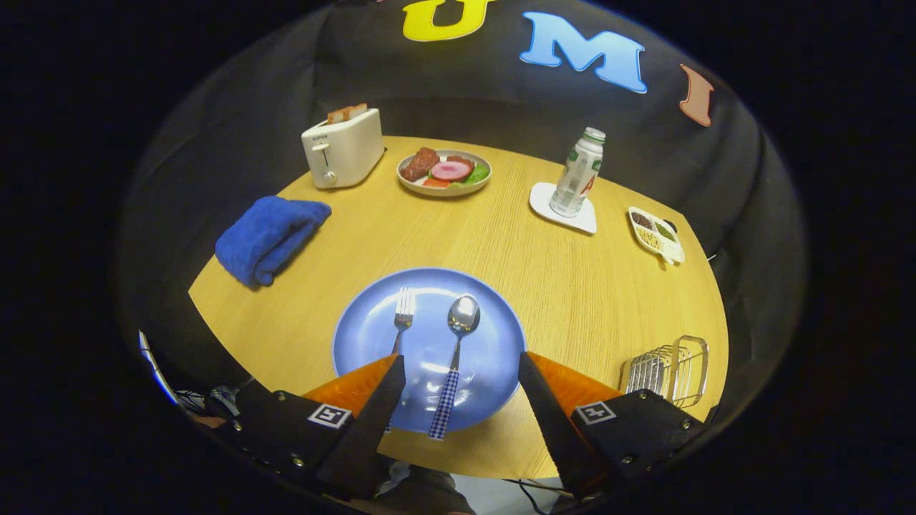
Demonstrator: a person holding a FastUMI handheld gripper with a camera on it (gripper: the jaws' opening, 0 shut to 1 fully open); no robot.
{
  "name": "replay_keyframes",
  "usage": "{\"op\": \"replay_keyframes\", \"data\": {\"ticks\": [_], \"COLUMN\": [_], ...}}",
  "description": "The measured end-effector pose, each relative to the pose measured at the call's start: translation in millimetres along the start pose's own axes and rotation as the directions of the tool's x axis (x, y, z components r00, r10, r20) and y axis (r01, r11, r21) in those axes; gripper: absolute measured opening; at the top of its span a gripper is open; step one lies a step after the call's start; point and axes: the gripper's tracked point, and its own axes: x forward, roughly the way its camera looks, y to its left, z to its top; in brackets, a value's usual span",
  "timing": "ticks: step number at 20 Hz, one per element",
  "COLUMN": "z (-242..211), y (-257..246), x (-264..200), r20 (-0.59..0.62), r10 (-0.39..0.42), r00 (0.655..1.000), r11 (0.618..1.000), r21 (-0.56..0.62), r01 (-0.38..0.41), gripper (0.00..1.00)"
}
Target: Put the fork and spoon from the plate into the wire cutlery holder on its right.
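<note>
A blue plate [372, 322] lies on the wooden table just ahead of my fingers. On it rest a fork [403, 315] and, to its right, a spoon [458, 336] with a blue checked handle, both pointing away from me. The fork's handle is partly hidden behind my left finger [379, 408]. My gripper [461, 368] hovers open above the plate's near half, with the spoon's handle lying between the fingers below them. The wire cutlery holder [669, 368] stands to the right of the plate, near the table's edge and beside my right finger [547, 408].
A folded blue towel [270, 236] lies left of the plate. At the back stand a white toaster [343, 146], a plate of food [445, 172], a bottle [578, 175] on a white coaster, and a small divided dish [656, 232] at the right.
</note>
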Motion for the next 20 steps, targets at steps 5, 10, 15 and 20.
{"op": "replay_keyframes", "data": {"ticks": [5,10,15,20], "z": [-24.1,-38.4,-43.3,-57.3], "y": [0.6,1.0,5.0,13.0], "x": [11.9,21.5,27.6,30.5], "r20": [-0.121,-0.207,-0.278,-0.401], "r10": [-0.006,-0.02,-0.026,-0.001], "r00": [0.993,0.978,0.96,0.916], "r11": [1.0,1.0,0.999,1.0], "r21": [-0.014,-0.005,-0.034,0.0], "r01": [0.005,0.019,0.017,0.002], "gripper": [0.95,0.91,0.75,0.44]}}
